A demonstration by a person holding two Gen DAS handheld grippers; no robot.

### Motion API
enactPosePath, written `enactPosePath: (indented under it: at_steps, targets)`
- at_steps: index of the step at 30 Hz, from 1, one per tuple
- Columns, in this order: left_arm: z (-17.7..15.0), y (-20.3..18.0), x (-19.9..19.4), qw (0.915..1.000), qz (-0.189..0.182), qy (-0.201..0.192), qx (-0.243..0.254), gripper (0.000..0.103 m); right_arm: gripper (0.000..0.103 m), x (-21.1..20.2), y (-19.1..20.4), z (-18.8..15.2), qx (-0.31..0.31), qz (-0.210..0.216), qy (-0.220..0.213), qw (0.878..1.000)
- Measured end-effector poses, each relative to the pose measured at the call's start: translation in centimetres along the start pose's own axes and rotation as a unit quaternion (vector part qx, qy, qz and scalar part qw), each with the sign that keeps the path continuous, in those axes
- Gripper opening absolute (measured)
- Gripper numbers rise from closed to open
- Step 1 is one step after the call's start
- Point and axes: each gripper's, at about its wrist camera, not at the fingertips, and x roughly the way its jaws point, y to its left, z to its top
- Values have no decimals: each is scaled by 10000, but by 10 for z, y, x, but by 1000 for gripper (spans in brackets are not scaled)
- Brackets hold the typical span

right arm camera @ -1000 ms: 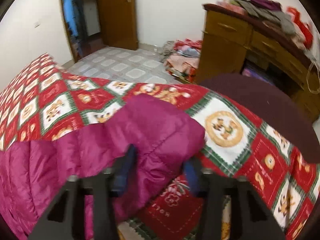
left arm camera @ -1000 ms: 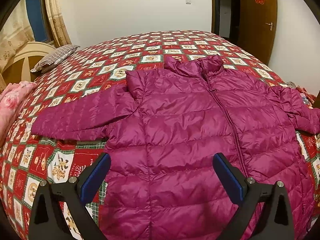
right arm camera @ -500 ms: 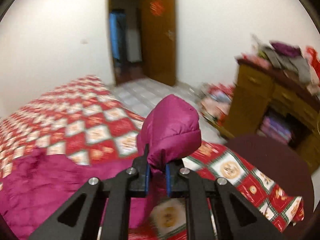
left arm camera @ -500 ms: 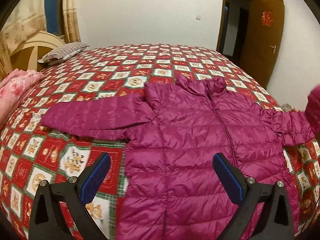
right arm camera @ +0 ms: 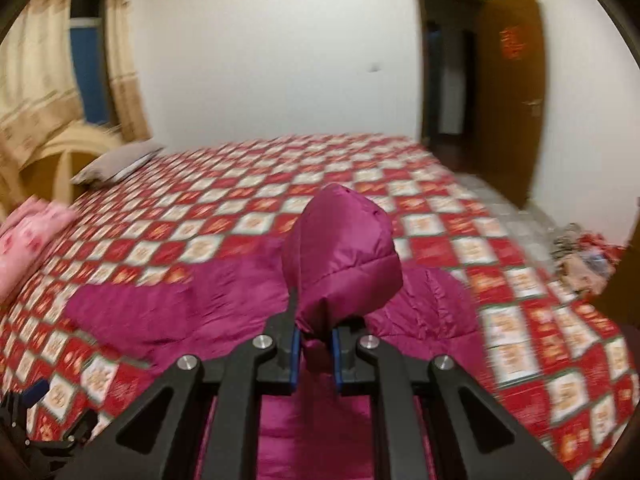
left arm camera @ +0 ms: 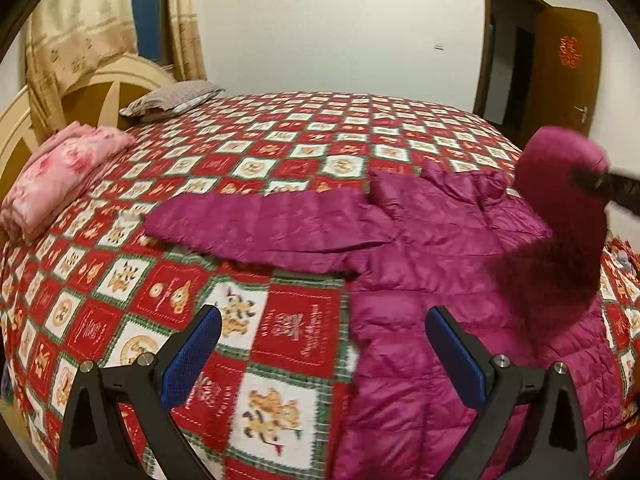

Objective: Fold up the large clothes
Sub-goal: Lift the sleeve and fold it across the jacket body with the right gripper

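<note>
On the bed's red checked patchwork quilt [left arm camera: 280, 344] lies the magenta quilted puffer jacket [left arm camera: 440, 264], front up. Right claw [right arm camera: 314, 350] pinches its sleeve cuff [right arm camera: 340, 256], raised over the body to fold inward. Left claw [left arm camera: 322, 354] gapes wide, empty, near the hem.

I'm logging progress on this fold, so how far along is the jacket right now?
Early. Done: the magenta jacket lies spread flat on the bed, zipped front up. In hand: the right gripper is shut on the end of one sleeve, lifted over the body. Left: the other sleeve lies stretched out, the left gripper is open and empty, and the body is unfolded.
</note>
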Motion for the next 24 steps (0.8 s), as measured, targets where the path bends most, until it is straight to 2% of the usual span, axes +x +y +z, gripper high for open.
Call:
enactPosePath:
  at_steps: [4,7,8,9,10,11,12,13,15,16,19,21,24]
  targets:
    - [-2,12,8,9999,94,38,-57,102,14,28,27,-28,-2,336,280,9990]
    - [-3,17,17,9998,142,121,-121,102,15,51,36,-45,96,862,518,9949]
    - [-3,17,19,9997,137,150,-141,102,20,54,39,-47,160,1036,559,9929]
    - [-3,17,22,9996,120,183,-156,102,28,59,39,-51,273,1276,615,9895]
    - [-2,16,24,9996,111,201,-146,102,55,62,40,-52,382,1488,694,9857]
    - [-2,14,25,9996,114,207,-120,102,72,64,39,-54,496,1632,752,9825]
    - [0,11,27,9997,126,196,-66,102,93,60,36,-53,604,1766,706,9799]
    - [2,7,28,9997,135,183,-11,102,95,54,33,-52,670,1853,601,9786]
    - [9,-4,29,9997,136,122,142,102,94,39,26,-45,584,1874,492,9793]
    - [14,-9,30,9997,132,68,212,102,88,34,24,-42,510,1801,416,9814]
    - [32,-31,31,9990,63,-154,422,102,67,7,-10,-23,194,784,-67,9967]
    - [41,-53,37,9978,36,-267,604,102,62,6,-40,-17,183,-22,-199,9996]
    - [47,-81,59,9971,145,-238,714,102,55,24,-86,-19,461,-713,-2,9964]
